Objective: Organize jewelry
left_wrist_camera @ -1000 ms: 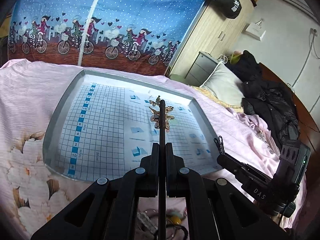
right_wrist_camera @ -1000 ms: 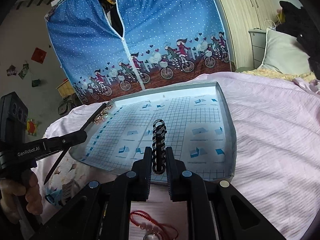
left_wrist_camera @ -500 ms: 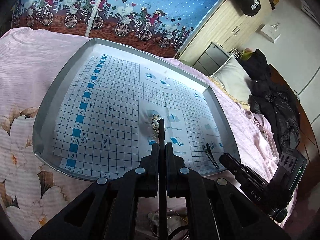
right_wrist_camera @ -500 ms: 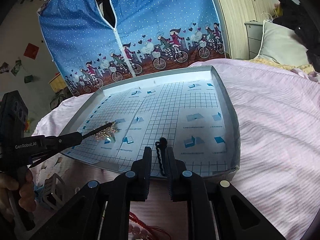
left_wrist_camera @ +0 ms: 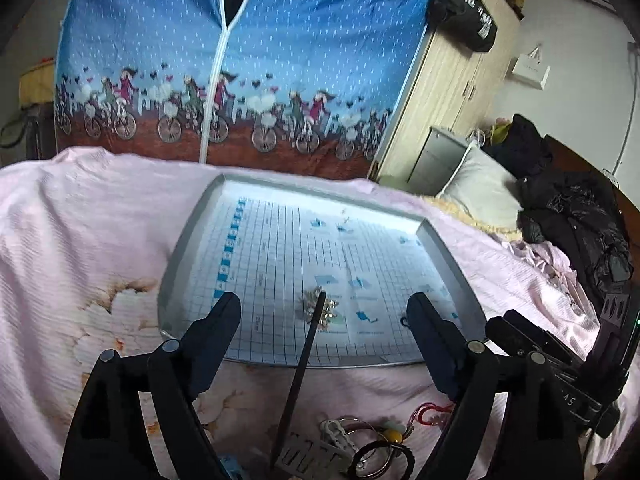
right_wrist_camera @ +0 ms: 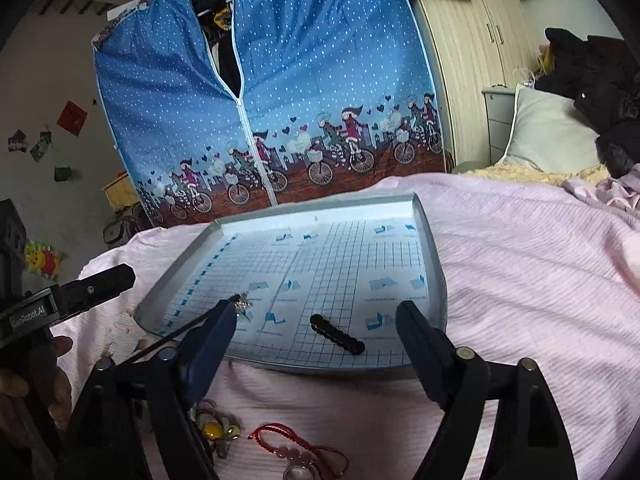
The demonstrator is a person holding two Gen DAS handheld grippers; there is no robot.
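Both grippers have let go since half a second ago: the left gripper, then pinched on a thin black stick, now has its jaws spread wide, and the right gripper, then closed on a black braided bracelet, is wide as well. That bracelet lies flat on the grid sheet inside the grey tray, near the tray's near edge, between the right gripper's fingers but touching neither. A sparkly brooch-like piece sits on the sheet to the left of it, also toward the near edge; the stick's far tip rests at or on it while the stick slants back toward the camera with nothing gripping it, so it may be part of the same ornament, perhaps a hairpin, though that cannot be told for sure. Laying the two pieces apart on the flat sheet looks deliberate, keeping them separate and easy to see. On the pink bed cover near the cameras wait more items: a red cord bracelet, a yellow-beaded piece and dark rings. These seem to be the next things to move into the tray.
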